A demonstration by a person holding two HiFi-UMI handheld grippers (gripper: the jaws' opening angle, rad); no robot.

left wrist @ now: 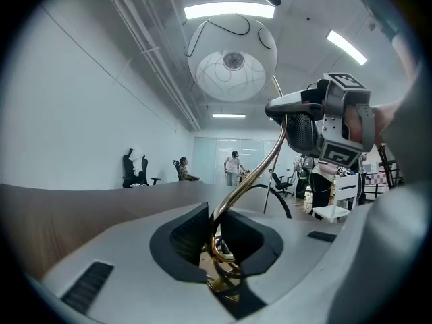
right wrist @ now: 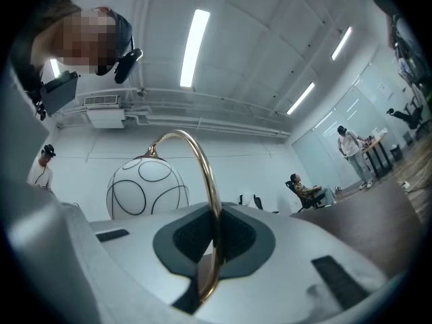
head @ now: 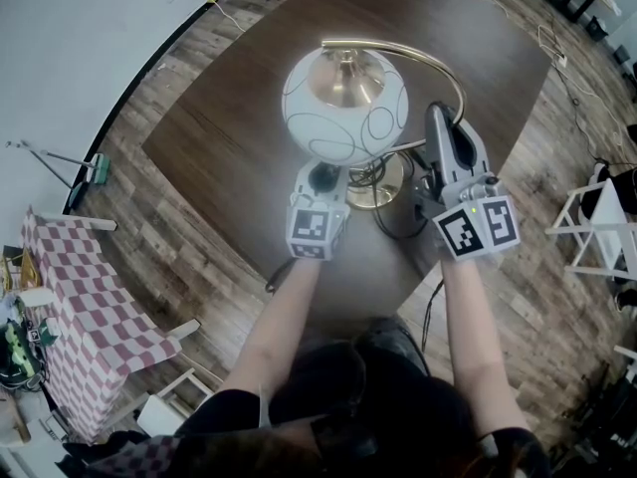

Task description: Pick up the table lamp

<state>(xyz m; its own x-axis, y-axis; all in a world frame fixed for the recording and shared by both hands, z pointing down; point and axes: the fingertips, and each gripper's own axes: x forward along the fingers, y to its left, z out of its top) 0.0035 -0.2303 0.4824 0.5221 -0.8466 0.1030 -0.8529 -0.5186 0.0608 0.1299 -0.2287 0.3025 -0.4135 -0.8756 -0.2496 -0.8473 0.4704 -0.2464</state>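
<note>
The table lamp (head: 343, 103) (a white globe shade with thin black ovals on an arching brass stem) stands on the dark desk (head: 239, 137), near its front edge. The left hand-held gripper (left wrist: 212, 231) and the right hand-held gripper (right wrist: 214, 238) both clamp that stem.

A dark brown table (head: 229, 137) is standing on the plank floor (head: 199, 257). At the near left a red-and-white checked cloth (head: 90, 307) is draping over furniture, and a white rack (head: 597, 232) is standing at the right. Far off, a seated person (left wrist: 182, 171) is facing a standing person (left wrist: 233, 162).
</note>
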